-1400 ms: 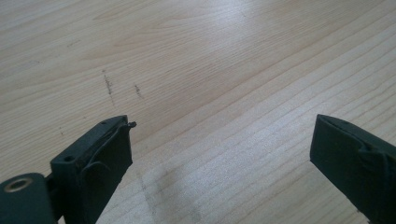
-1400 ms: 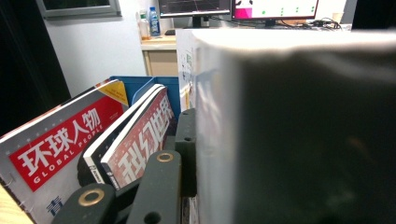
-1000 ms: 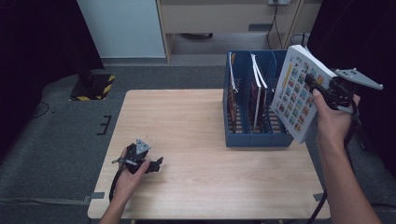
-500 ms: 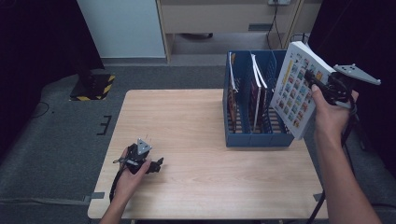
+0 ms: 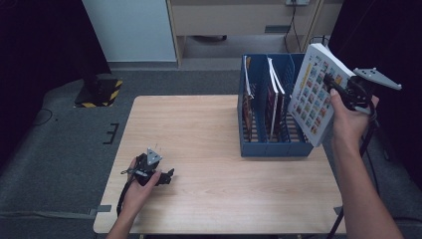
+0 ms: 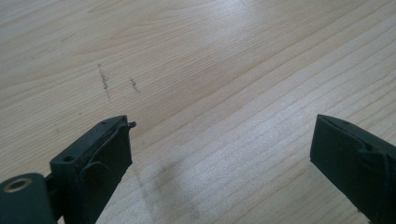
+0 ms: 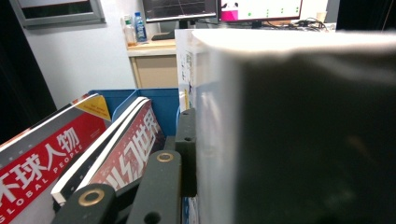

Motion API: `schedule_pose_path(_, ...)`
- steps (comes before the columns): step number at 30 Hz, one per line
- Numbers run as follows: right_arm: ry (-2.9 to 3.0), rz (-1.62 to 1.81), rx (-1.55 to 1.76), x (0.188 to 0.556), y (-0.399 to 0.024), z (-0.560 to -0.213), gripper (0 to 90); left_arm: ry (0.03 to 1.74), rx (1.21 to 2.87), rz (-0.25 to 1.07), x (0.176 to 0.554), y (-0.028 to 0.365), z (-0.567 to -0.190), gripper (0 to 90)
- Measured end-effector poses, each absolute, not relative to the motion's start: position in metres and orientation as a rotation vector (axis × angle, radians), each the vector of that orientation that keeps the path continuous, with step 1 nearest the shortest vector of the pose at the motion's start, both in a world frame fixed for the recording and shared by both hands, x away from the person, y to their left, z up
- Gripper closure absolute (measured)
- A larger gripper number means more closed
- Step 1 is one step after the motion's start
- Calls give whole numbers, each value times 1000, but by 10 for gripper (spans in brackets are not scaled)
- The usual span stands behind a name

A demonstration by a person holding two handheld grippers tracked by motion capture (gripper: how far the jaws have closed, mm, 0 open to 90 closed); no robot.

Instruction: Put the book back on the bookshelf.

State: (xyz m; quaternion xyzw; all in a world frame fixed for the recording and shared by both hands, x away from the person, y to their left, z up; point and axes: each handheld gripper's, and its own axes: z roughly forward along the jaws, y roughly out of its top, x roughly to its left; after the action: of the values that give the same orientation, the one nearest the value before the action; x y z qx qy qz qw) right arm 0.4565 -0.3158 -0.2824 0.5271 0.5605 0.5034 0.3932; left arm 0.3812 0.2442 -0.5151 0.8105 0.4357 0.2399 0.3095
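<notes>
Readable in the right gripper view: "GLOBAL PEOPLE" in white Latin letters under large white Chinese characters on a red magazine cover (image 7: 42,158); more white Chinese characters on a second red cover (image 7: 128,149) beside it.

Held just past the right end of the blue plastic slotted file rack (image 5: 271,144), above the table edge: one thick white book with a grid of small colourful pictures on its cover (image 5: 316,92). Tilted, long axis running from lower edge near the rack's right wall up and away, picture cover facing the rack. No title legible on it.

Pinched on that book: right gripper (image 5: 338,87), one black jaw flat against the white page block in the right gripper view, book pressed close to the lens.

Well left of the rack, near the front edge of the pale wooden table (image 5: 199,129): left gripper (image 5: 166,175), resting low over bare wood, jaws spread wide with nothing between them.

Counted: one rack, three compartments; magazines standing upright in it, at least three; one book in hand; two grippers.
</notes>
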Motion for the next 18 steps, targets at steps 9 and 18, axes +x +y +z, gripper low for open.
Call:
schedule_pose_path(9, 1418, 1271, 1346, 464, -310, -287, 738, 1152, 2128, 639, 381, 246, -514, 61)
schedule_pose_path(18, 1401, 1249, 1360, 476, -312, -290, 737, 1155, 2129, 640, 382, 246, -515, 54)
